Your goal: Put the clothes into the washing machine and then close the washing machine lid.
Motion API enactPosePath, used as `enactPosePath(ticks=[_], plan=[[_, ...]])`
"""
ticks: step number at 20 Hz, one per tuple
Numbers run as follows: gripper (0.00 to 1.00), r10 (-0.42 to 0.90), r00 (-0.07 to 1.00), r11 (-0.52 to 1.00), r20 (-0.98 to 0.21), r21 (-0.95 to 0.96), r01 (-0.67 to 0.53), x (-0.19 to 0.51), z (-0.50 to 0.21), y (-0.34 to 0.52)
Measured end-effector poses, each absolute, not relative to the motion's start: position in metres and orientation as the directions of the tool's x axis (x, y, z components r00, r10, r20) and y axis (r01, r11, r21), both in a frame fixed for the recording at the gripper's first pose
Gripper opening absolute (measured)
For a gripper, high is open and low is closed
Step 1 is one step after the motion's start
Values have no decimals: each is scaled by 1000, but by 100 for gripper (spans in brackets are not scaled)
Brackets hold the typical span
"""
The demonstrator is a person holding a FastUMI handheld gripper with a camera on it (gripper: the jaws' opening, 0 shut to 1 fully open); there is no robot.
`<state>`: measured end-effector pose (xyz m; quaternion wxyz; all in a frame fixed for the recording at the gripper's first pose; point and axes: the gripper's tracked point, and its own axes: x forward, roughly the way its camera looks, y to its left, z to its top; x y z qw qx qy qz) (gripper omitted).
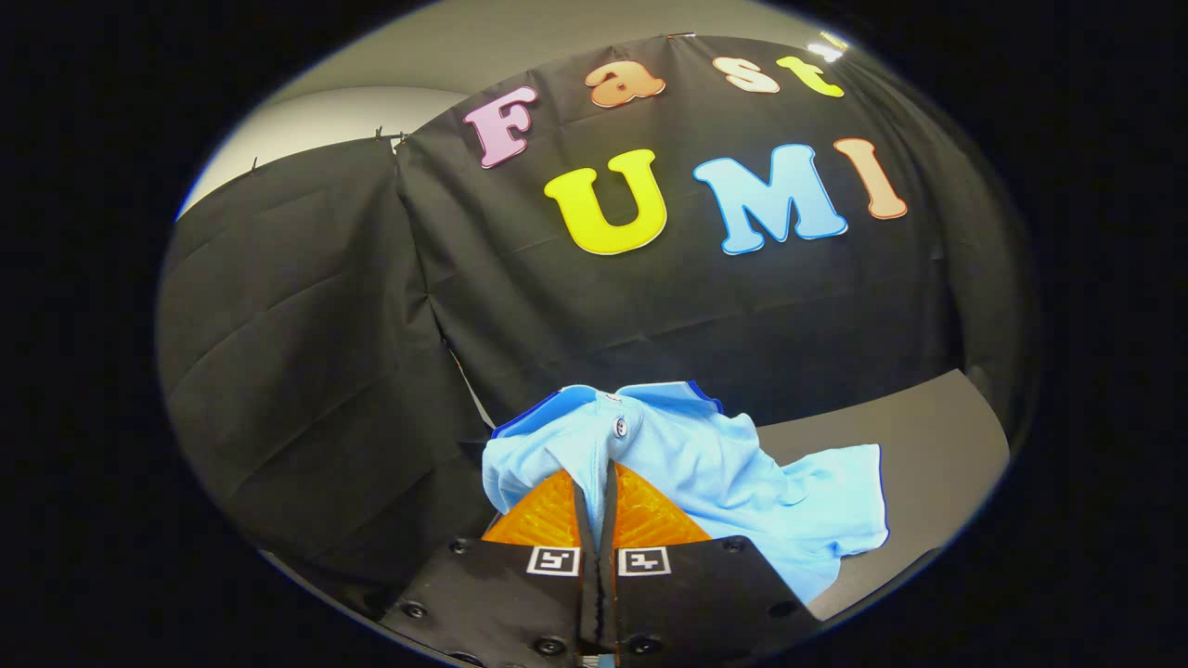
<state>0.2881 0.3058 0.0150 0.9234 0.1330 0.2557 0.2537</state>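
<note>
Item 1: hand-held gripper (599, 473). Its two fingers are drawn together with only a thin fold of cloth between them, so it is clenched on the garment. The fingers' inner faces and tips are hidden by that fold. Each finger base carries a small square marker. The dark body below the markers is cut off by the rounded limit of the picture.

Item 2: light blue shirt (742, 473). It is pinched along a fold near its buttoned placket. One button (621, 428) shows just beyond the fingertips. A collar with darker blue edging stands up behind the button. The bulk of the cloth spills away to the right of the fingers, bunched and creased. One flat panel, perhaps a sleeve or hem, spreads farthest right. Whether the shirt hangs free or partly rests on the surface under it cannot be told. Its lower part is hidden behind the gripper body.

Item 3: bench (928, 427). A grey, flat surface lies beyond and to the right of the shirt. Its near part is covered by the cloth and its far right end is cut off.

Item 4: booth wall (306, 325). Black draped cloth stands behind everything, with a pale wall (353, 111) showing above its top edge.
</note>
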Motion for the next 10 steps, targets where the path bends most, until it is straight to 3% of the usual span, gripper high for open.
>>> enactPosePath(ticks=[10], plan=[[1, 605, 688, 792, -401, 396, -465, 274, 10, 384]])
